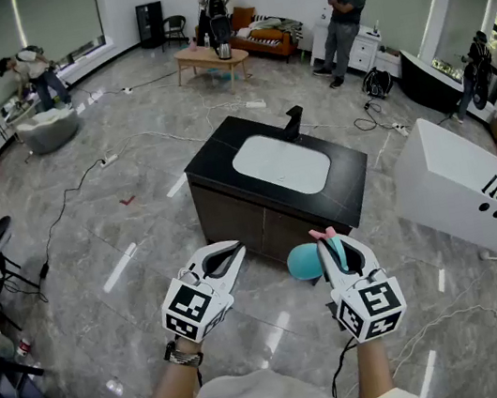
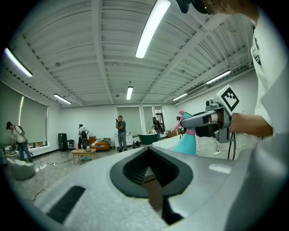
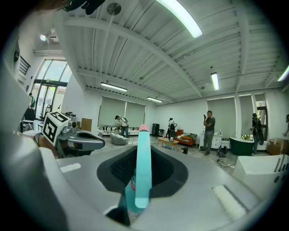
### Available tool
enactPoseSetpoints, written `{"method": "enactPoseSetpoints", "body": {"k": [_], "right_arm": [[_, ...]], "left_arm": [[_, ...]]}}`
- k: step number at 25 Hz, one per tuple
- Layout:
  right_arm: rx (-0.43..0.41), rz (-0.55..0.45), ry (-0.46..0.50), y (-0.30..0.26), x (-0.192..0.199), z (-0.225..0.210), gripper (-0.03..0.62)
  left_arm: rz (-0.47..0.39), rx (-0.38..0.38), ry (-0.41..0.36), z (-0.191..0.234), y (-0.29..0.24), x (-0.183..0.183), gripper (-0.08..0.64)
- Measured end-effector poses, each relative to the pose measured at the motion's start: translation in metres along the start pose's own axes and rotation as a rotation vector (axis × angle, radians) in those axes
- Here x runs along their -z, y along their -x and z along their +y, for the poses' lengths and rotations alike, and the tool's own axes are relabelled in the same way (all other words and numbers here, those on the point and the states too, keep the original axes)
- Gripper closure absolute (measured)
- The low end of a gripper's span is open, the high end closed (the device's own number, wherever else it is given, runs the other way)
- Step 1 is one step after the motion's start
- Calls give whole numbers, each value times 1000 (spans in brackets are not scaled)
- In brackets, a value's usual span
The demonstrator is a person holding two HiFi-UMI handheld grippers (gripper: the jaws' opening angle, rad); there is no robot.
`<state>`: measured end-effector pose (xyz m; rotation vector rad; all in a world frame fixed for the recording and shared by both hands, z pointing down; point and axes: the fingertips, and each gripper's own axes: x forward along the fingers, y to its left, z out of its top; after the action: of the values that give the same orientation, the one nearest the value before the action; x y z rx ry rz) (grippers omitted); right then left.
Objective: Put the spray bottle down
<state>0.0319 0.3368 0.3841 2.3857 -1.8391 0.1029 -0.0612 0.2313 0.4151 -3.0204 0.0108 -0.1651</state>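
Right gripper [image 1: 331,243] is clamped on the teal spray bottle [image 1: 305,261] up by its pink-tipped head. It holds the bottle in the air in front of the black-topped sink cabinet [image 1: 231,208]. Left gripper [image 1: 230,253] hangs alongside, well apart from the bottle, jaws together with nothing between them

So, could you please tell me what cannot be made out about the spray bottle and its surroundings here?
The spray bottle underside: it faces away in the head view below the right gripper, and each gripper's own shell covers it in both gripper views.
Its fill level: nothing shows through the teal body in any view.
Things on the coffee table: too small in the head view.
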Motion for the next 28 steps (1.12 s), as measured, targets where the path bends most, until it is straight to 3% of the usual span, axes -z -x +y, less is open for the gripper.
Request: {"method": "enactPoseSetpoints", "body": {"k": [28], "right_arm": [[-42,-21,-46,4,11,-40,522]], "left_arm": [[30,-41,15,-19,-31,10,555]]}}
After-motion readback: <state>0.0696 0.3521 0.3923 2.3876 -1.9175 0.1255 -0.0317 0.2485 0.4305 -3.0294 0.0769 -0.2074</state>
